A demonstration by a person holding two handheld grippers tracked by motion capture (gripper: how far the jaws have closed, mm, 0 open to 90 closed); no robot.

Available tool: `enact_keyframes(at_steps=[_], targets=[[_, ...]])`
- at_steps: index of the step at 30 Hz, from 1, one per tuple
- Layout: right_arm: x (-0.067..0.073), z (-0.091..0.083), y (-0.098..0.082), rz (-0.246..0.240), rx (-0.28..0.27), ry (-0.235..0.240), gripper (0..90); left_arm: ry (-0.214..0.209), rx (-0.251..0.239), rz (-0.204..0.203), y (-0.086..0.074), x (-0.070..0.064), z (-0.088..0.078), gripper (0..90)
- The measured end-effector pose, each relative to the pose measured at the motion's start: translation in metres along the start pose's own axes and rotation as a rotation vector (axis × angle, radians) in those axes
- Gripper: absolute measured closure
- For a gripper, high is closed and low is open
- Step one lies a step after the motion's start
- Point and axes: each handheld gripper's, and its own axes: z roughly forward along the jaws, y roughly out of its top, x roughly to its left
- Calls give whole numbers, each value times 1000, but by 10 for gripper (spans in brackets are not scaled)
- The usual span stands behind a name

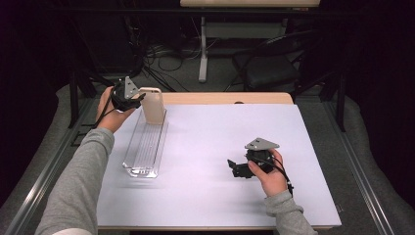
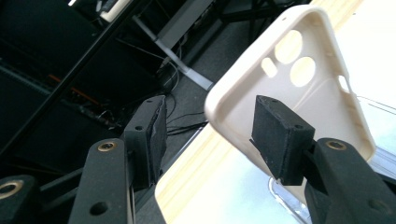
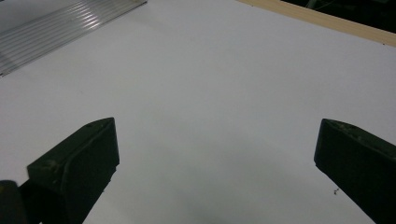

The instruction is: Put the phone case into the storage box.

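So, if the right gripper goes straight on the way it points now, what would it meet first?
Probably the bare white table top: the right gripper looks along it with open jaws. The ribbed clear tray lies off to the side, though depth is unclear.

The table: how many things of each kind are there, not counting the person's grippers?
Cream phone case: 1, standing upright at the far end of the rack
Clear ribbed plastic rack: 1
Total: 2
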Motion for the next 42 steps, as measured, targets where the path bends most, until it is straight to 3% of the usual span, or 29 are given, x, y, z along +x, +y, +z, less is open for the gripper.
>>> enact_keyframes(at_steps=[3,7,26,35,42], targets=[[0,0,0,0,0,0,0,19,-7,-3,1,2,-3,450],[0,0,0,-3,4,2,0,-2,-16,-66,1,4,-7,440],[1,0,-1,-13,7,1,0,-10,-38,-185,3,14,-24,402],[1,0,-1,-13,7,1,0,-46,-18,-257,3,17,-28,370],[1,-1,-1,-16,6,2,0,-91,-52,-347,8,18,-36,296]])
